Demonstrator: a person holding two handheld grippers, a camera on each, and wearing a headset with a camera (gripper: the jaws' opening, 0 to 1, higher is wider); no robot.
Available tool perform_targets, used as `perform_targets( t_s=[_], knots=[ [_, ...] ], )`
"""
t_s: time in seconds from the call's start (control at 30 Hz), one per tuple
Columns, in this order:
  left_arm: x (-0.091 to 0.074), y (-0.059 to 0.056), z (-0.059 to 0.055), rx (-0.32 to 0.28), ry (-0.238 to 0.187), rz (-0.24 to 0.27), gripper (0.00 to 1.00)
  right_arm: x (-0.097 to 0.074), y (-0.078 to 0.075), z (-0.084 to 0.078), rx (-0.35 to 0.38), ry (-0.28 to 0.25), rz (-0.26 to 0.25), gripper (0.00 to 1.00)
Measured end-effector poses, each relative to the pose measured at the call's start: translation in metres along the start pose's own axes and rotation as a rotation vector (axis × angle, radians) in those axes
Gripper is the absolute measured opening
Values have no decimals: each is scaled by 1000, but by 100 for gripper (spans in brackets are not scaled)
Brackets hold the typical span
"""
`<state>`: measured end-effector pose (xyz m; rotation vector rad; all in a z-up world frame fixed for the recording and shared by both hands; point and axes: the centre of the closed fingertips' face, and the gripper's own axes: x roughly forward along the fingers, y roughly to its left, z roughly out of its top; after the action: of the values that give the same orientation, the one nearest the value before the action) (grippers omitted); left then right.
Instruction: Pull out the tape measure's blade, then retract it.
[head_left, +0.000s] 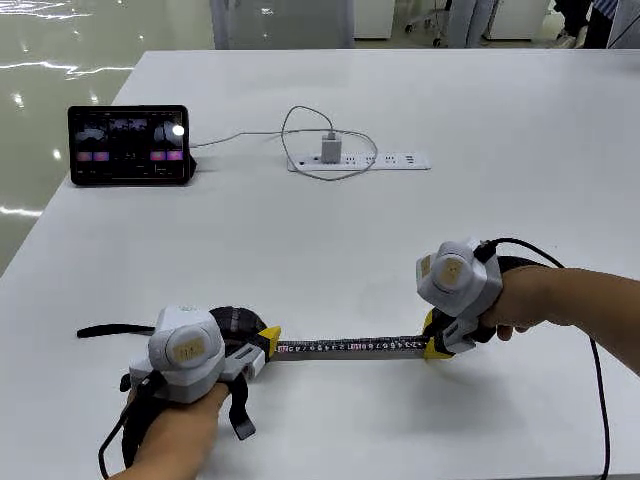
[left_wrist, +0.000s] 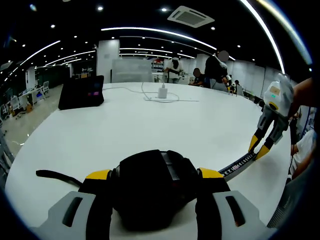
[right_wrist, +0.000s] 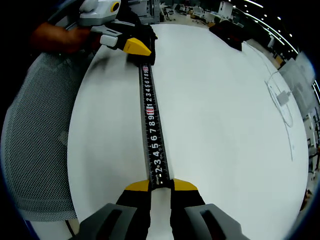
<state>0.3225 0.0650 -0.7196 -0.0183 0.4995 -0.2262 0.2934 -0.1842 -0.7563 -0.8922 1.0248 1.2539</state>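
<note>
In the head view, the left gripper (head_left: 258, 350) is clamped on the tape measure's black case (head_left: 236, 324), which sits on the white table (head_left: 330, 250). The blade (head_left: 350, 346) runs flat out of the case to the right gripper (head_left: 436, 346), whose jaws pinch the blade's far end. A black strap (head_left: 110, 330) trails from the other side of the case. A tablet (head_left: 130, 145) and a power strip (head_left: 360, 160) with a plugged-in charger (head_left: 330, 150) lie well beyond the case.

In the left gripper view, the case fills the gap between the yellow-tipped jaws. The blade leaves the case at a slant toward the right gripper.

In the right gripper view, the jaws are narrow on the blade's end, and the numbers run straight to the case.

The blade looks partly drawn. I judge that the case should be held down and the pull kept in line. On the return, the end should be walked back slowly so that the blade does not snap in.

The table is smooth and bare around the case. Beyond is a bright open hall with ceiling lights and people standing.
</note>
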Motion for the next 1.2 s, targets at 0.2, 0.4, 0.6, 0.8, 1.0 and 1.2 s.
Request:
perform_targets(
  t_s=[0.2, 0.4, 0.6, 0.8, 1.0, 1.2],
  knots=[
    [1, 0, 0, 0, 1, 1, 64, 2, 0, 2, -1, 11, -1, 11],
    [0, 0, 0, -1, 3, 1, 64, 3, 0, 4, 25, 19, -5, 11],
    [0, 0, 0, 0, 4, 1, 64, 5, 1, 7, 23, 2, -5, 10],
    [0, 0, 0, 2, 4, 1, 64, 6, 2, 11, 8, 1, -3, 10],
    [0, 0, 0, 3, 4, 0, 64, 7, 2, 14, 7, 6, -2, 10],
    [0, 0, 0, 3, 4, 0, 64, 7, 3, 18, 12, 3, -2, 10]
  ],
)
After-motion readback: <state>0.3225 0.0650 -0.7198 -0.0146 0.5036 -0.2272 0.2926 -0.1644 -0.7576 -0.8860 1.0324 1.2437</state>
